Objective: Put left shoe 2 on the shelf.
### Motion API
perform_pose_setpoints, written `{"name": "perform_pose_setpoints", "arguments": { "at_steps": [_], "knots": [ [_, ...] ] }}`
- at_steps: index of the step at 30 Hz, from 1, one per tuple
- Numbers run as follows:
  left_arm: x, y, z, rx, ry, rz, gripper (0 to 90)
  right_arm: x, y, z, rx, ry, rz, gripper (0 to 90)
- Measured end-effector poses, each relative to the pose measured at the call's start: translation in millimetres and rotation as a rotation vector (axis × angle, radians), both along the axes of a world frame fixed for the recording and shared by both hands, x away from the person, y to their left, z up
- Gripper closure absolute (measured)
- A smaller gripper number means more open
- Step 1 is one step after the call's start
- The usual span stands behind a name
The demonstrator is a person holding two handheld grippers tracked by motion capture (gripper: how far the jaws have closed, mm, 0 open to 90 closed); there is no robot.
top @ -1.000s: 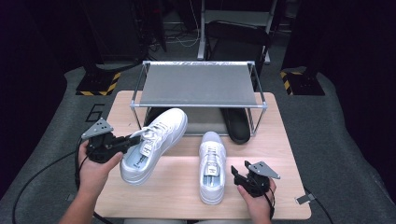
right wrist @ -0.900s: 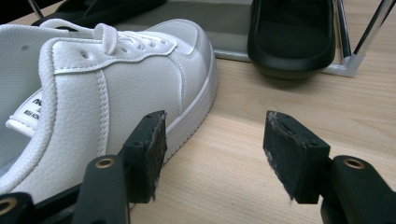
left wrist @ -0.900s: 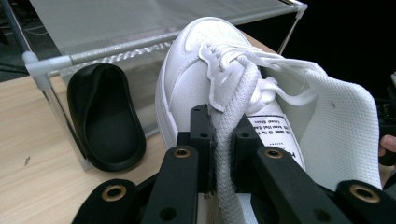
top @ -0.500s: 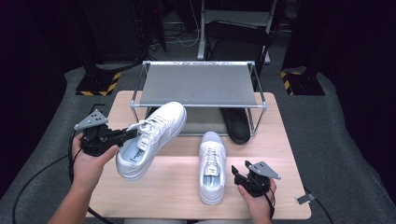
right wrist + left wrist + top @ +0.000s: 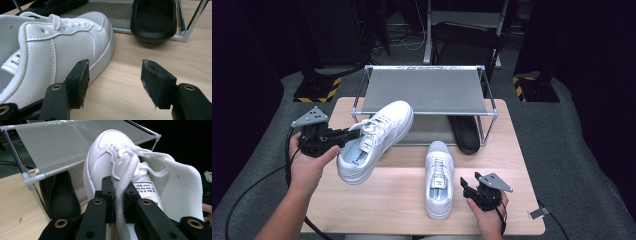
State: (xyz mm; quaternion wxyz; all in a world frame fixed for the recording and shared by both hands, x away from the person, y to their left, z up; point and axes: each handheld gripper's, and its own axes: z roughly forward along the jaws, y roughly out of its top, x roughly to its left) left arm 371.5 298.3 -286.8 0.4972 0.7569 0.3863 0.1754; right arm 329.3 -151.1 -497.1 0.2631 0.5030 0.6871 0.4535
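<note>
White sneaker [image 5: 100, 162] in smooth faux-leather with faint sheen, stitched seams; woven cloth lace [image 5: 122, 187], mesh lining [image 5: 182, 187] with fine textured weave. Second sneaker [image 5: 62, 45] same leather look, matt rubbery sole. Black slipper [image 5: 152, 17] matt, rubbery. Table [image 5: 125, 85] light wood grain, matt. Rack [image 5: 424, 92] of thin shiny metal tubes, grey fabric shelf, plastic corner joints. Gripper pads [image 5: 80, 80] black, rough, frayed foam; gripper bodies matt black plastic with brass-coloured rivets.

Tongs [image 5: 119, 202] clamped on sneaker [image 5: 105, 165] collar
</note>
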Motion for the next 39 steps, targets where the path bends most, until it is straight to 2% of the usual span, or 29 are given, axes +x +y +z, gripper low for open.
{"name": "perform_pose_setpoints", "arguments": {
  "at_steps": [5, 6, 7, 19, 31, 32, 39],
  "knots": [
    [4.6, -0.9, 7.0, -0.004, -0.011, 0.007, 83.0, -0.2, 0.4, -0.2, 0.001, 0.004, 0.000, 39.3],
    [6.1, -0.9, 8.4, -0.006, -0.009, 0.007, 83.0, -0.1, -0.5, -0.6, -0.009, 0.004, 0.014, 39.3],
    [7.9, -0.9, 9.8, -0.007, -0.011, 0.011, 83.0, 0.2, 0.5, -0.7, 0.000, 0.003, 0.002, 39.3],
    [30.1, 0.6, 14.1, -0.028, -0.006, 0.051, 82.9, 0.9, -0.2, -1.9, -0.004, 0.005, 0.001, 39.3],
    [49.5, -1.8, 10.1, -0.049, 0.011, 0.082, 83.0, 0.6, -0.4, -1.9, 0.014, 0.005, -0.004, 39.3],
    [50.9, -1.9, 9.7, -0.050, 0.009, 0.083, 82.9, 0.7, -1.2, -2.2, 0.002, 0.005, -0.003, 39.3],
    [61.5, -5.7, 8.0, -0.049, 0.018, 0.101, 82.9, 1.0, -2.0, -2.3, 0.003, 0.001, -0.011, 39.3]
  ]
}}
